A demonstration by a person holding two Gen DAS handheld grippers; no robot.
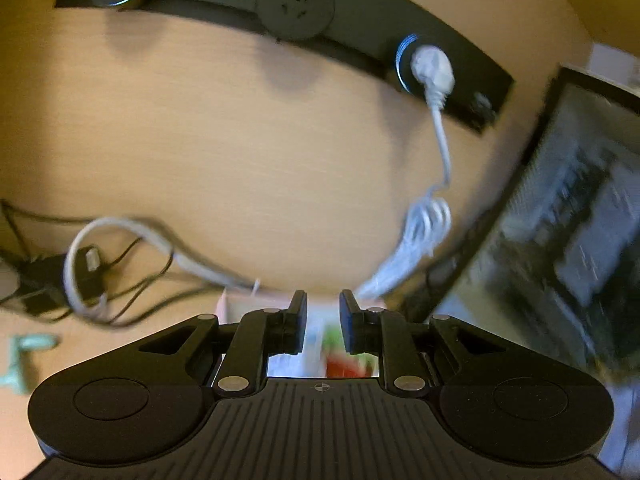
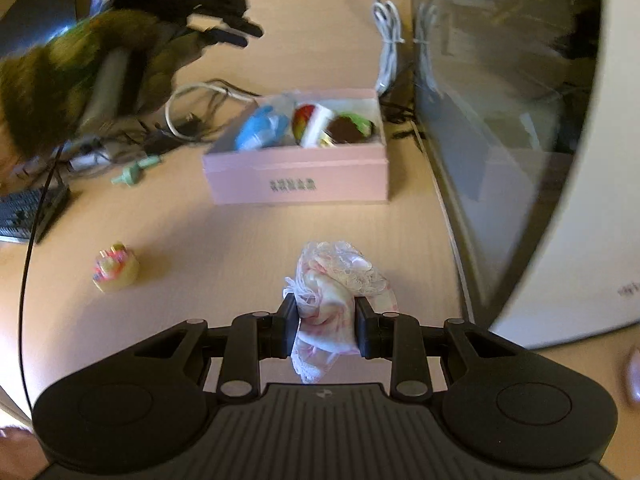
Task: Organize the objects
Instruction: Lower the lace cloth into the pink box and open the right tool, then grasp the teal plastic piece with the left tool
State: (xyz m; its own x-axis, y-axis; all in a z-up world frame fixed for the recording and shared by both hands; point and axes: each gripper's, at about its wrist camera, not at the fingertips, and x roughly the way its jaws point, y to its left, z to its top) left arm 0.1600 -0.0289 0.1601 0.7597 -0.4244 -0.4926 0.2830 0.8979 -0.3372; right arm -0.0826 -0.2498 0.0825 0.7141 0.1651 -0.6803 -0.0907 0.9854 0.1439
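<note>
A pink box (image 2: 298,176) stands on the wooden desk and holds a blue toy (image 2: 262,126), a red and white item (image 2: 310,122) and a brown and green item (image 2: 352,128). My right gripper (image 2: 326,312) is shut on a pink and white lace cloth (image 2: 336,280), in front of the box. A small yellow cake toy (image 2: 116,268) sits on the desk to the left. My left gripper (image 1: 323,308) is a little open and empty, above the box, whose colourful contents (image 1: 340,356) show blurred between its fingers. It also shows at the upper left of the right wrist view (image 2: 224,28).
A monitor (image 2: 500,120) stands to the right of the box. White and black cables (image 1: 132,256) lie at the left, with a white plug (image 1: 434,70) in a black socket strip (image 1: 296,8) at the back. A green clip (image 2: 134,170) and a keyboard (image 2: 24,216) lie at left.
</note>
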